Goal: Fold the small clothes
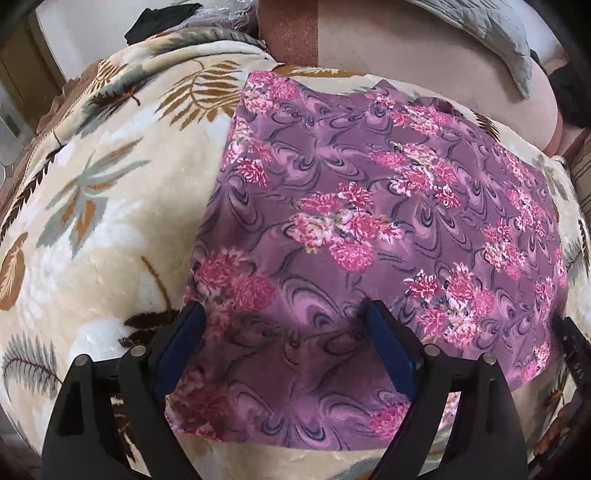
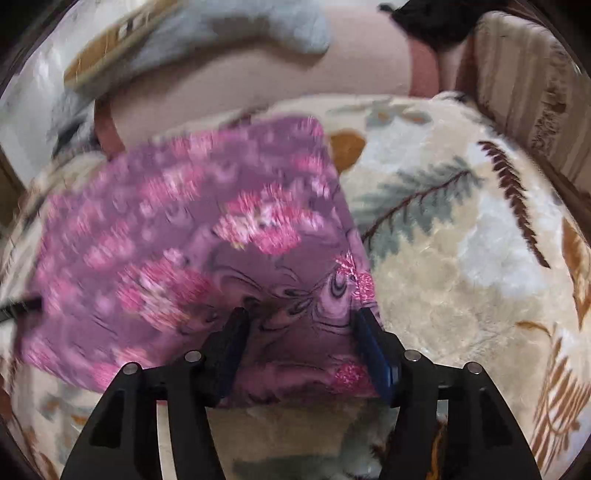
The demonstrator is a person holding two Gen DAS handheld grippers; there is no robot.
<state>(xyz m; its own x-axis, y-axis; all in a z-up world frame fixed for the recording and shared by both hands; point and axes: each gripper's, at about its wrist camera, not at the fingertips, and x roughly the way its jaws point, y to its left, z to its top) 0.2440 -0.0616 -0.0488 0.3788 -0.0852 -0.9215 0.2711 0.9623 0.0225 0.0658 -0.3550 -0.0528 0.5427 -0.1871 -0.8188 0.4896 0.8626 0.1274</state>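
Beneath everything you have the cream plush blanket with its brown, grey and tan leaf print; take it as your landmark. It covers the soft surface you work on, and past its far edge lie a pale pink cover and a grey quilted cloth.

On the middle of the blanket lies the purple floral garment, spread flat in a roughly rectangular shape, its far edge close to the blanket's far edge and its near edge towards you. In the right wrist view the garment is blurred over most of its area, sharp only near the fingers.

Your left gripper hangs above the garment's near left corner, jaws released and wide apart, with the cloth lying flat under them and not pinched. One blue pad sits over the garment's left edge where it meets the blanket.

Your right gripper is over the garment's near right corner, jaws parted; a bunched ridge of cloth stands between the fingers, but the pads do not press on it.
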